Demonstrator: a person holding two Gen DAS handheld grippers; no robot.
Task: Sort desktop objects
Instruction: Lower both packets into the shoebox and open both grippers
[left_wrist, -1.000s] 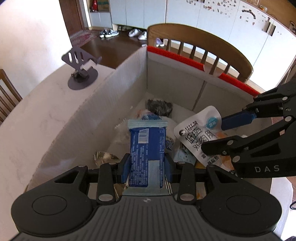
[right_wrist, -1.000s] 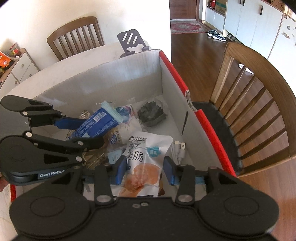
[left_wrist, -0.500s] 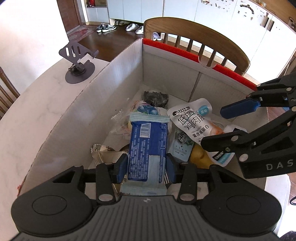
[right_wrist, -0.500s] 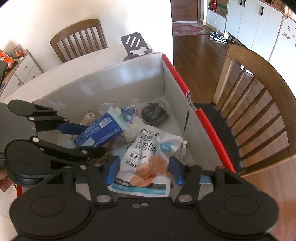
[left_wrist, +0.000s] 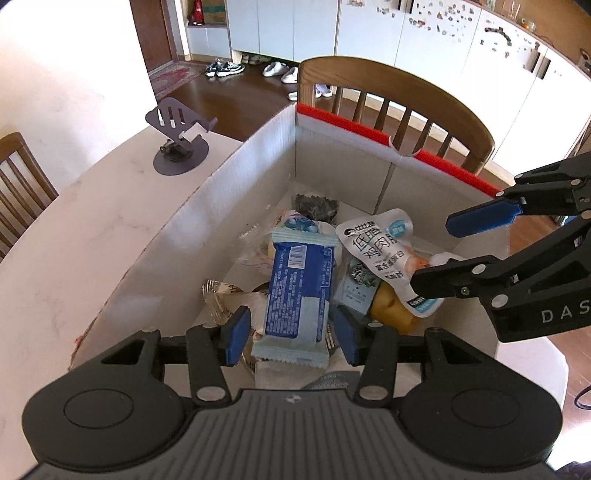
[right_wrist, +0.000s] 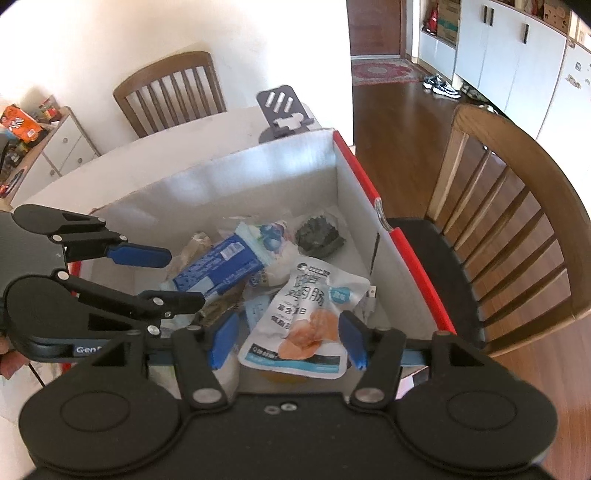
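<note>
Your left tool (left_wrist: 291, 334): jaws opening, pads now clear of the blue packet (left_wrist: 299, 291), which they clamped a second ago. Packet lies between them on the pile in the box (left_wrist: 229, 206). Your right tool (right_wrist: 286, 341): released too, wider than a second ago; white pouch (right_wrist: 306, 317) rests loose between its pads, beside the blue packet. Both items dropped, so this pair reads as sorted. Further in: dark crumpled wrapper (left_wrist: 316, 206) near the far corner. Beyond the box, phone stand (left_wrist: 181, 144) on the bench (left_wrist: 74, 229), chair (left_wrist: 399, 96) behind. Next pick likely lies outside the box.
</note>
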